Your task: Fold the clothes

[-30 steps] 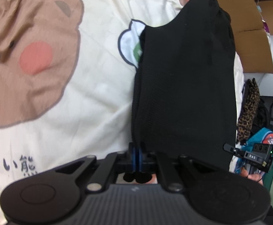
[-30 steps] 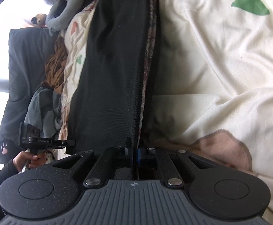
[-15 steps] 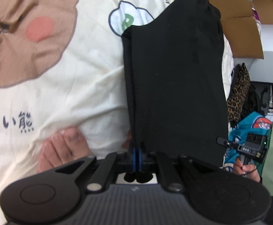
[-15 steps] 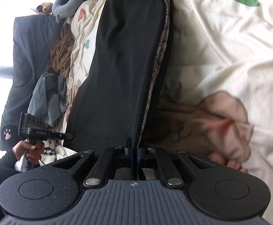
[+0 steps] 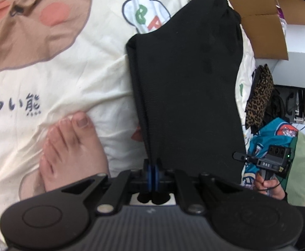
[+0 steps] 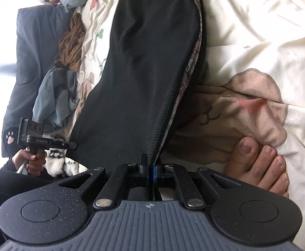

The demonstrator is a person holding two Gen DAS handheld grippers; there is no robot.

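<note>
A black garment (image 5: 190,87) stretches away from me over a cream bear-print bedspread (image 5: 73,67), folded in layers. My left gripper (image 5: 153,167) is shut on its near edge at one corner. The same black garment (image 6: 148,62) fills the middle of the right wrist view, with a patterned lining showing along its right edge. My right gripper (image 6: 150,170) is shut on that near edge too. Each view shows the other gripper held in a hand at the side: the right one (image 5: 271,163) and the left one (image 6: 35,133).
A person's bare foot (image 5: 73,152) rests on the bedspread left of the garment; the other foot (image 6: 261,165) lies to its right. Cardboard boxes (image 5: 257,21), a leopard-print item (image 5: 259,96) and a teal garment (image 5: 271,133) sit past the bed's edge. Brown clothes (image 6: 73,41) and grey clothes (image 6: 54,96) are piled beside it.
Both grippers have pulled the garment's near edge back and upward. The bedspread print has slid away, and the bare feet have come into view in both views.
</note>
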